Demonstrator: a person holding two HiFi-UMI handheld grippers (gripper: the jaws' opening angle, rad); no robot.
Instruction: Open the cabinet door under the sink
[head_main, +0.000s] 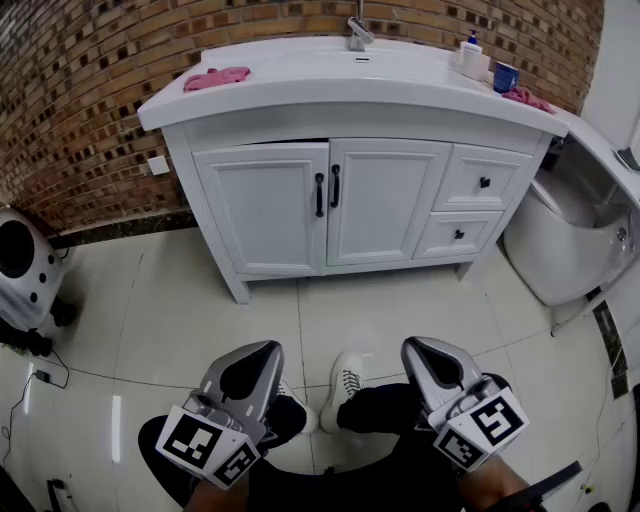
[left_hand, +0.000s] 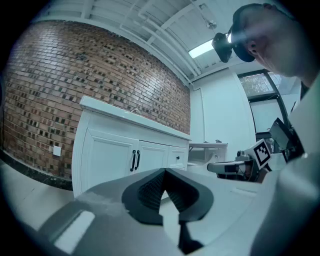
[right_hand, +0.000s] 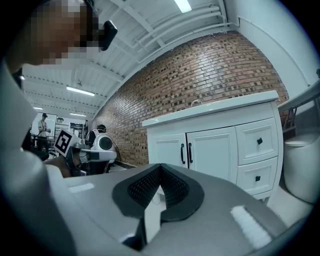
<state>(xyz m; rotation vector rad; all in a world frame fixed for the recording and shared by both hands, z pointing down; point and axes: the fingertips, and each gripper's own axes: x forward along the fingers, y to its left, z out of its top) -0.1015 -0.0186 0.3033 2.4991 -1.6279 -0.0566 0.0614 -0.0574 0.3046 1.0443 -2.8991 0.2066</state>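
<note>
The white vanity cabinet stands against the brick wall under the sink. Its left door and right door meet at the middle, each with a black vertical handle beside the seam. A thin dark gap shows above the left door. My left gripper and right gripper are held low over the floor tiles, well short of the cabinet, both pointing level at it. In the left gripper view the left gripper is shut on nothing; in the right gripper view the right gripper is the same.
Two drawers sit right of the doors. On the counter lie a pink cloth, a faucet, a bottle and a blue cup. A toilet stands at the right, a round white machine at the left.
</note>
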